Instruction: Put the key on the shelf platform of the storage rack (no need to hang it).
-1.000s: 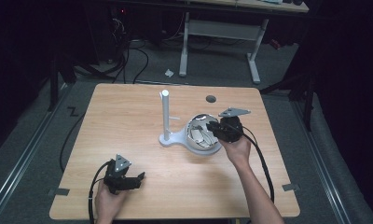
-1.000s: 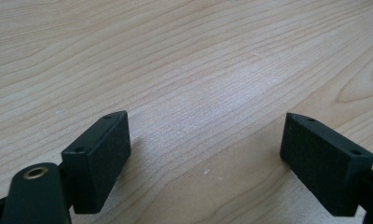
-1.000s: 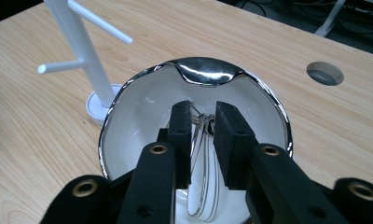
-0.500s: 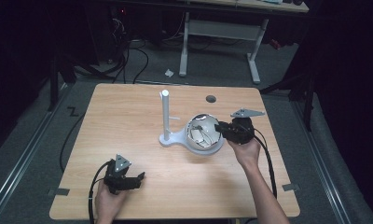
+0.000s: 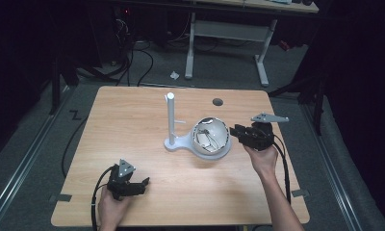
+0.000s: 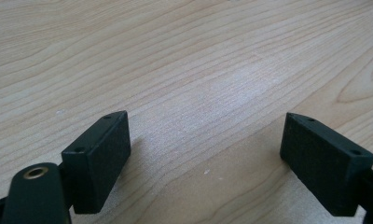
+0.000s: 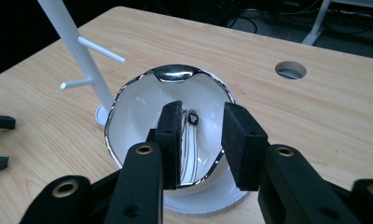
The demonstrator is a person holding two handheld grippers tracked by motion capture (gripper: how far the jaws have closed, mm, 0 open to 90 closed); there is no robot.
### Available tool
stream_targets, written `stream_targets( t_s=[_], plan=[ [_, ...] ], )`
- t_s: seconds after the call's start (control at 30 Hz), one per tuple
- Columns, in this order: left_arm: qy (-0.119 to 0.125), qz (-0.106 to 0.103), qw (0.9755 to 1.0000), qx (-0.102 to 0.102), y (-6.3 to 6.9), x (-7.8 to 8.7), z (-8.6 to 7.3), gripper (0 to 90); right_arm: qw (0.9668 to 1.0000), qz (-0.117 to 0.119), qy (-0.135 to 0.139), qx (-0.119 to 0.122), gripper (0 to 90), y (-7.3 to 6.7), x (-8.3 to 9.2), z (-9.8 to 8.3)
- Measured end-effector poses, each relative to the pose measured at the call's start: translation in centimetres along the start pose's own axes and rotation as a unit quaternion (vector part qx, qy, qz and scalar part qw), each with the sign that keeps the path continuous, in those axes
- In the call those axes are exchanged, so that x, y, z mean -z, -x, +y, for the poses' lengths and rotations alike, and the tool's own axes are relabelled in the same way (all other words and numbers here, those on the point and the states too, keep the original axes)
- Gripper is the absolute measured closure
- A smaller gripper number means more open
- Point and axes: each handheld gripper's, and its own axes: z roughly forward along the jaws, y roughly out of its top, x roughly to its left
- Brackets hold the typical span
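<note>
We held the right gripper [image 5: 236,132] just beside the bowl [image 5: 211,138] at the white stand [image 5: 171,122], its jaws partly apart, just opening, gripping nothing; our left gripper [image 5: 141,185] rested wide open over bare table [image 5: 133,120]

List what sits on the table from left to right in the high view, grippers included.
Left gripper → white stand → white bowl with a silvery rim → right gripper, jaws just opening, nothing between the pads.
</note>
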Motion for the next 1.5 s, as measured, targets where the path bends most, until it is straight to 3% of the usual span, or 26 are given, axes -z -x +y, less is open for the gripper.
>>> stream_targets(
  t_s=[0.63, 1.5],
  plan=[
    [0.000, 0.001, 1.0000, 0.000, 0.0, 0.0, 0.0, 16.4, 0.9997, -0.008, 0.014, -0.021, 67.6, 1.5, 2.9, -2.8],
    [0.000, 0.001, 1.0000, 0.000, 0.0, 0.0, 0.0, 16.4, 0.9986, -0.007, 0.037, -0.036, 66.7, 1.1, 5.2, -5.9]
  ],
)
